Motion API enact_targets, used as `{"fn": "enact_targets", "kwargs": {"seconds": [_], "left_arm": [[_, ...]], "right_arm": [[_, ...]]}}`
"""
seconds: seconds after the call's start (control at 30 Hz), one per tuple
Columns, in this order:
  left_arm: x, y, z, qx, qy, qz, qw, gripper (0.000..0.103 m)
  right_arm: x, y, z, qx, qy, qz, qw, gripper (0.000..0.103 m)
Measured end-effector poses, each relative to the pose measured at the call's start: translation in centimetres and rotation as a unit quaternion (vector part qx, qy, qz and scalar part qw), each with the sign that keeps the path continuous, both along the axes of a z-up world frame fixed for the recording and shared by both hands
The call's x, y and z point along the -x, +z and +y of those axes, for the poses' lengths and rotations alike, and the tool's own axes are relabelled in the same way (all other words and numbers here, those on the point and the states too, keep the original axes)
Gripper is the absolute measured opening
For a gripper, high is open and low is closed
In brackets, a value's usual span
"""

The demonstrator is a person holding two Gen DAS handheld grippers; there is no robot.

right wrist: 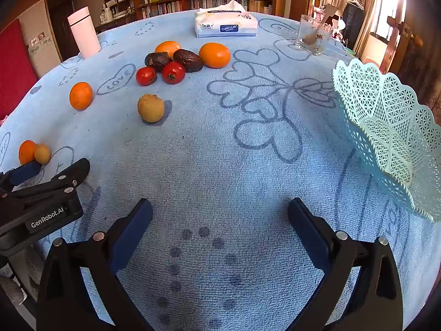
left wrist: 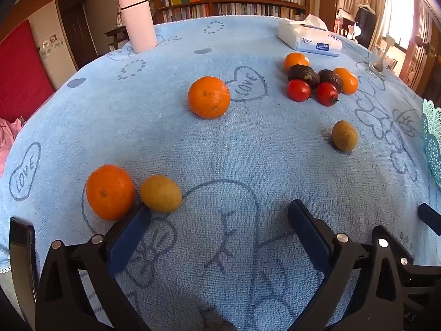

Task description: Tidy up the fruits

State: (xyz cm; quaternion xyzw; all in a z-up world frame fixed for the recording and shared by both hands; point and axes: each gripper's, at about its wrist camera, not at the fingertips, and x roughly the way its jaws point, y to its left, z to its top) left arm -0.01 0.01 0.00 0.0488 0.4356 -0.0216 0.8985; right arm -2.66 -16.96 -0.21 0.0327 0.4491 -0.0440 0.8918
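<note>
On the blue towel, fruits lie scattered far and left, the lace basket sits empty at right, while left gripper and right gripper hover released.

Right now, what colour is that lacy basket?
Pale mint green basket, clearest in the right wrist view.

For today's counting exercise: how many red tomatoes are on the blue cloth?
2. Both sit side by side at the front of the far fruit cluster: left tomato, right tomato. None seems hidden.
</note>
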Motion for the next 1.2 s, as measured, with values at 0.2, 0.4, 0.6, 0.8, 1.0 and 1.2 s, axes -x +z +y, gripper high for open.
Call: {"fn": "enact_targets", "kwargs": {"seconds": [0.2, 0.4, 0.6, 0.8, 1.0, 1.2], "left_arm": [[-0.18, -0.02, 0.74, 0.017, 0.001, 0.005, 0.9998, 0.098], [-0.1, -0.02, 0.46, 0.01, 0.001, 0.003, 0.9999, 0.098], [-0.09, -0.02, 0.43, 0.01, 0.002, 0.003, 0.9999, 0.098], [-0.33, 0.09, 0.3, 0.011, 0.001, 0.003, 0.9999, 0.098], [-0.28, 0.07, 0.27, 0.012, 0.001, 0.003, 0.9999, 0.098], [-0.2, 0.24, 0.2, 0.012, 0.001, 0.003, 0.9999, 0.098]], "right_arm": [[-0.02, 0.01, 0.02, 0.0, 0.0, 0.0, 1.0, 0.1], [0.04, 0.01, -0.01, -0.001, 0.0, 0.0, 1.0, 0.1], [0.05, 0.02, 0.0, -0.001, 0.0, 0.0, 1.0, 0.1], [0.04, 0.01, 0.01, -0.001, 0.0, 0.0, 1.0, 0.1], [0.02, 0.01, -0.01, 0.0, 0.0, 0.0, 1.0, 0.1], [0.25, -0.05, 0.12, 0.0, 0.0, 0.0, 1.0, 0.1]]}}
